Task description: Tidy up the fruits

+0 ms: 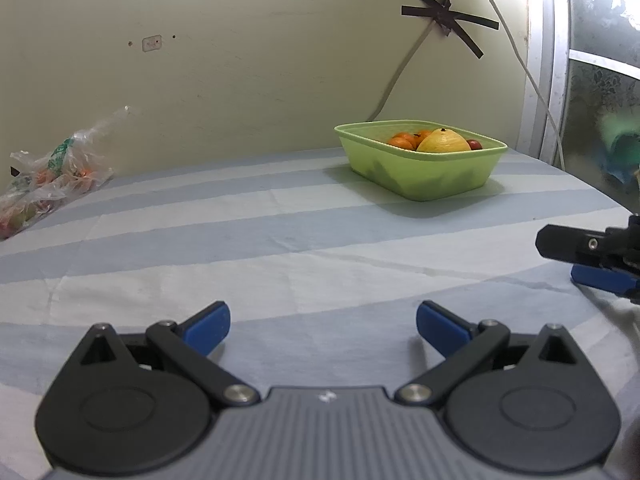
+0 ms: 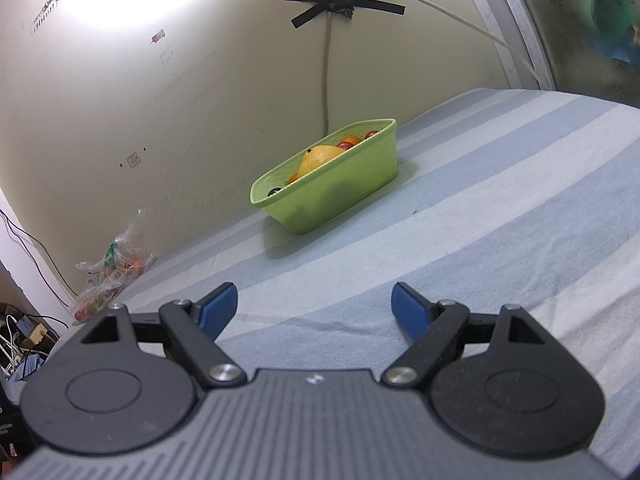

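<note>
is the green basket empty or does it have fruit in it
Not empty: the green basket holds a large yellow fruit, oranges and small red fruits.

Bright glare washes out the wall (image 2: 120,4) high above the green basket (image 2: 352,184) in both views. The basket casts a soft shadow on the striped cloth (image 1: 280,240) beside it; fisheye curvature bends and blurs the edges

A home bedroom: striped bedsheet (image 1: 280,216), taped wall cable (image 2: 327,60), frosted patterned window (image 1: 600,80).
</note>
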The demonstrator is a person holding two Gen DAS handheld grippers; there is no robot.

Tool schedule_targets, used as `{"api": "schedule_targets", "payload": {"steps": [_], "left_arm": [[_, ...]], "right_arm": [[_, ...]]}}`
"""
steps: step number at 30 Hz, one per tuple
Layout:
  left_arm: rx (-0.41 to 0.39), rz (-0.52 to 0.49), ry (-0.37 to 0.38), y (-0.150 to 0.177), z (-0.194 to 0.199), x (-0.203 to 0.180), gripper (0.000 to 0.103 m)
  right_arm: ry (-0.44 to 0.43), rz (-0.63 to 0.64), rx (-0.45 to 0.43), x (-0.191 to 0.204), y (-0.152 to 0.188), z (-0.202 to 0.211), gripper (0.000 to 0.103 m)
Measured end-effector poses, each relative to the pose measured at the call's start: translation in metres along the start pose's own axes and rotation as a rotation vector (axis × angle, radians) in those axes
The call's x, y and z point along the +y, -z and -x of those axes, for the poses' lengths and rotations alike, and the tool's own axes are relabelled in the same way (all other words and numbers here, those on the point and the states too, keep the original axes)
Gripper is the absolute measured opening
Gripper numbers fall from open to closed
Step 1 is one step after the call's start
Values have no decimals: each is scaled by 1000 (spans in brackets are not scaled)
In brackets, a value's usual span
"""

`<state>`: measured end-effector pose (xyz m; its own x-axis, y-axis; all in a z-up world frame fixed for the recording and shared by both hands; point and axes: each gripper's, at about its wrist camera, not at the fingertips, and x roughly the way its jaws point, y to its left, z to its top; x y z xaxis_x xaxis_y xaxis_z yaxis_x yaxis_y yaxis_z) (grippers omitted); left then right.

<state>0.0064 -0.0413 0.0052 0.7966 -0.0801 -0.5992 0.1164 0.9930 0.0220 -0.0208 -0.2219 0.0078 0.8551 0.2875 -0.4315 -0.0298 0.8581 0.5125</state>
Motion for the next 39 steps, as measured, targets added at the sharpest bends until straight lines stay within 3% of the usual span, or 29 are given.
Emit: {"api": "schedule_targets", "payload": {"steps": [39], "left_arm": [[-6, 13, 19, 3, 4, 0, 103]], "right_arm": [[2, 0, 1, 1, 0, -1, 86]]}}
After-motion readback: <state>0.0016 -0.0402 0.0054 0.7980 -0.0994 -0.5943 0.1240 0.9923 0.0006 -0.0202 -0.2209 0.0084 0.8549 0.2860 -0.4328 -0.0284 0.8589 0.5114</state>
